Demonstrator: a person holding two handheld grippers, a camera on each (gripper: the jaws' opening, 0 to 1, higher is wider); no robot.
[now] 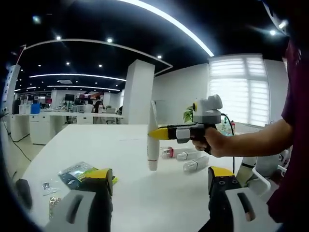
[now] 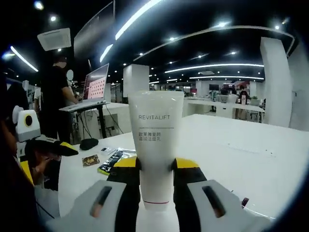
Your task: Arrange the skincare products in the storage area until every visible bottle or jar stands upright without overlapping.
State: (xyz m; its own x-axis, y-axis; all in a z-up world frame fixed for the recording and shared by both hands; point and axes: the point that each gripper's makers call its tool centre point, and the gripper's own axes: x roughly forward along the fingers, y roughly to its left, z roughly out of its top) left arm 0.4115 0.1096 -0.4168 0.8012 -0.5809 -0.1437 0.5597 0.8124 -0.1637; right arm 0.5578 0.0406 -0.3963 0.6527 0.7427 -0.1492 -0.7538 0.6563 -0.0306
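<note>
A white REVITALIFT tube [image 2: 155, 140] stands upright, cap down, between the yellow-tipped jaws of my right gripper [image 2: 155, 166], which is shut on it. In the left gripper view the same tube [image 1: 152, 145] hangs just above the white table [image 1: 130, 198], pinched by the right gripper [image 1: 155, 133] coming in from the right in a person's hand. Behind it, three small tubes or bottles lie on their sides: a pink-capped one [image 1: 167, 152], a white one [image 1: 187, 154] and a clear one [image 1: 195, 165]. My left gripper [image 1: 159, 186] is open and holds nothing.
Foil sachets [image 1: 77, 170] and a dark rounded object [image 1: 22, 191] lie near the table's left edge. Sachets [image 2: 112, 159] and a dark object [image 2: 89, 143] also show beside the left gripper [image 2: 62, 149]. A person [image 2: 58, 92] stands at a laptop desk beyond.
</note>
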